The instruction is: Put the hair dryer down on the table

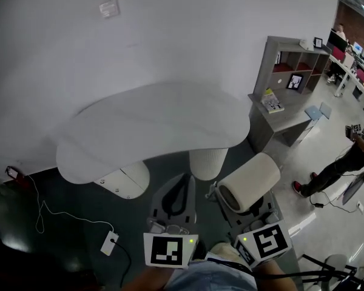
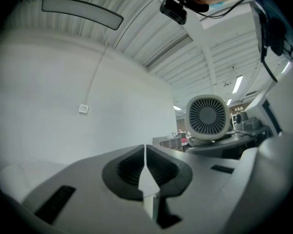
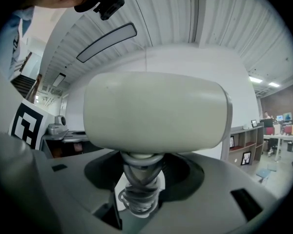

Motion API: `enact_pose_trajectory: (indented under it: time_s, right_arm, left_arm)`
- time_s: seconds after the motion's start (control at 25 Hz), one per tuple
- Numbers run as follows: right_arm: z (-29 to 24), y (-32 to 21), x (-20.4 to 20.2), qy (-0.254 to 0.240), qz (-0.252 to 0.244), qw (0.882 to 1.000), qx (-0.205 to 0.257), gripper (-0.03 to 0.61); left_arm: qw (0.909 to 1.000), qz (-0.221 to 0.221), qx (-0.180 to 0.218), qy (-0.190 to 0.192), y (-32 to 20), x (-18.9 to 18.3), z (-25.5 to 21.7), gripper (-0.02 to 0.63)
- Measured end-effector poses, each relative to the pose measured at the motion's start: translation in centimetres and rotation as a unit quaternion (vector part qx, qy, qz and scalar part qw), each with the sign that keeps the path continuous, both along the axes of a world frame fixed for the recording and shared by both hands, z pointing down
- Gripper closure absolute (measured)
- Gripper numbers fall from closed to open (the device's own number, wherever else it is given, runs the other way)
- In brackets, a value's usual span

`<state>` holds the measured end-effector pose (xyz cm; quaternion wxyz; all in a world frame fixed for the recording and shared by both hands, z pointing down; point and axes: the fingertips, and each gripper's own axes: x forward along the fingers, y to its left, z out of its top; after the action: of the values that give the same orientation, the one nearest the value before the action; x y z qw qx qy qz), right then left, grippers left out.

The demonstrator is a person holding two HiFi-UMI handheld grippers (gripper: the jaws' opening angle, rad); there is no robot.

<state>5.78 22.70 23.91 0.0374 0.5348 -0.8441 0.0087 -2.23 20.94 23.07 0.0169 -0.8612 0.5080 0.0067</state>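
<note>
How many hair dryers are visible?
1. The hair dryer is clamped by its handle in the jaws of the right gripper, short of the table; none seems hidden.

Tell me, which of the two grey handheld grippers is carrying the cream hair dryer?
The right gripper: its jaws clamp the cord-wrapped handle of the cream, barrel-shaped hair dryer. The left gripper has its jaws shut together on nothing.
</note>
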Motion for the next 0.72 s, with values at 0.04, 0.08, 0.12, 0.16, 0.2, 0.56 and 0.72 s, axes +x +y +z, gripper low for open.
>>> enact_pose_trajectory:
  time_s: [0.04, 0.08, 0.12, 0.16, 0.2, 0.56, 0.72]
  right_arm:
    - [-0.1, -0.5, 0.0, 0.002, 0.001, 1.0, 0.002, 0.359]
    - [-0.2, -1.0, 0.1, 0.004, 0.002, 1.0, 0.003, 0.359]
    - [-0.1, -1.5, 0.1, 0.006, 0.001, 1.0, 0.004, 0.359]
    - [-0.1, -2.0, 0.2, 0.007, 0.001, 1.0, 0.003, 0.359]
    - [0.1, -2.4, 0.2, 0.007, 0.001, 1.0, 0.001, 0.359]
    - [1.8, -9.5, 1.6, -0.001, -0.007, 1.0, -0.015, 0.359]
    - [2.4, -14.0, 3.1, -0.004, -0.014, 1.0, -0.026, 0.359]
  left_arm:
    - [1.0, 0.001, 0.0, 0.002, -0.5, 0.0, 0.0, 0.597]
    - [1.0, 0.002, 0.0, 0.005, -1.0, 0.1, 0.0, 0.597]
    - [1.0, 0.003, -0.001, 0.007, -1.5, 0.2, 0.1, 0.597]
    - [1.0, 0.003, -0.004, 0.008, -2.0, 0.3, 0.3, 0.597]
    - [0.9999, 0.004, -0.006, 0.007, -2.5, 0.4, 0.6, 0.597]
    - [0.9997, -0.006, -0.025, -0.004, -9.8, 1.9, 2.3, 0.597]
    - [0.9992, -0.011, -0.035, -0.014, -14.0, 3.5, 2.8, 0.597]
